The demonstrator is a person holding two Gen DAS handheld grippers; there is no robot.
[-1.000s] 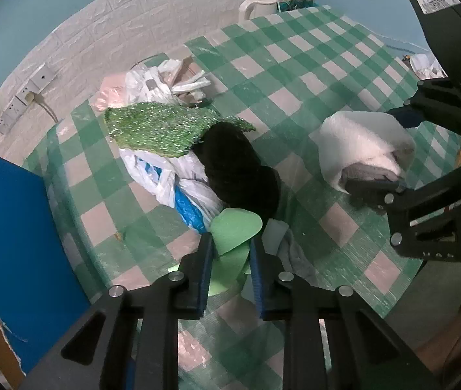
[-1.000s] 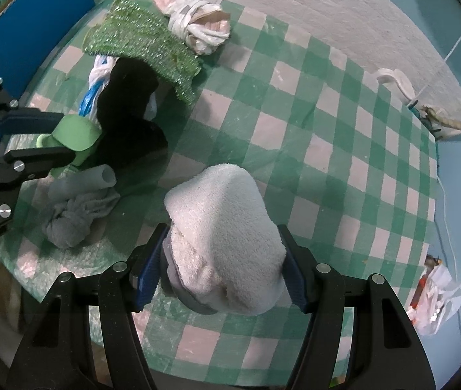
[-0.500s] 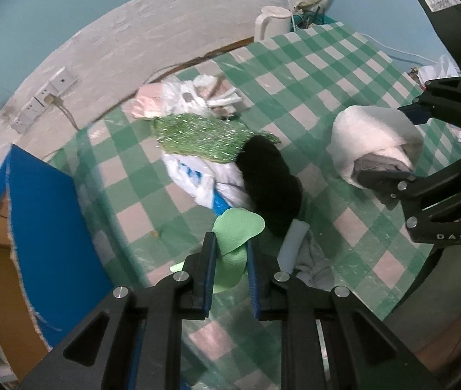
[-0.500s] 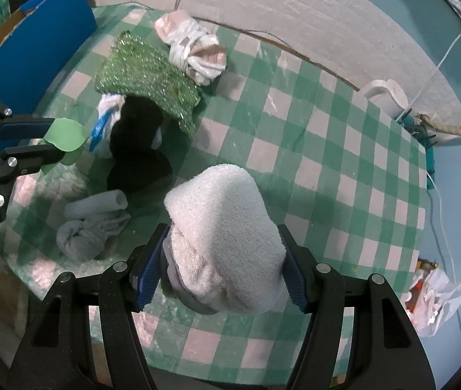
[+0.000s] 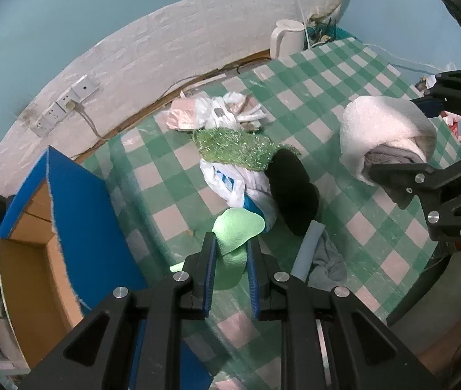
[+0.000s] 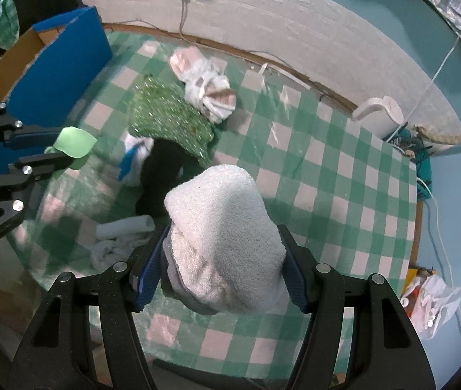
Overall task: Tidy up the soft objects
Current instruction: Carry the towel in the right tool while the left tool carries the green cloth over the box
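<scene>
Left gripper (image 5: 230,253) clamped on light green foam piece (image 5: 236,227); right gripper (image 6: 222,269) closed around rolled white towel (image 6: 224,234); both raised above checkered table (image 6: 327,195).

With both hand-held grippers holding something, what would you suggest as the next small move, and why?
Probably swing the left hand-held gripper leftward toward the open cardboard box and let go there. It is shut on the light green foam piece, lifted clear of the checkered table, and the box stands just to its left. The right hand-held gripper grips the white towel roll and can wait.
</scene>
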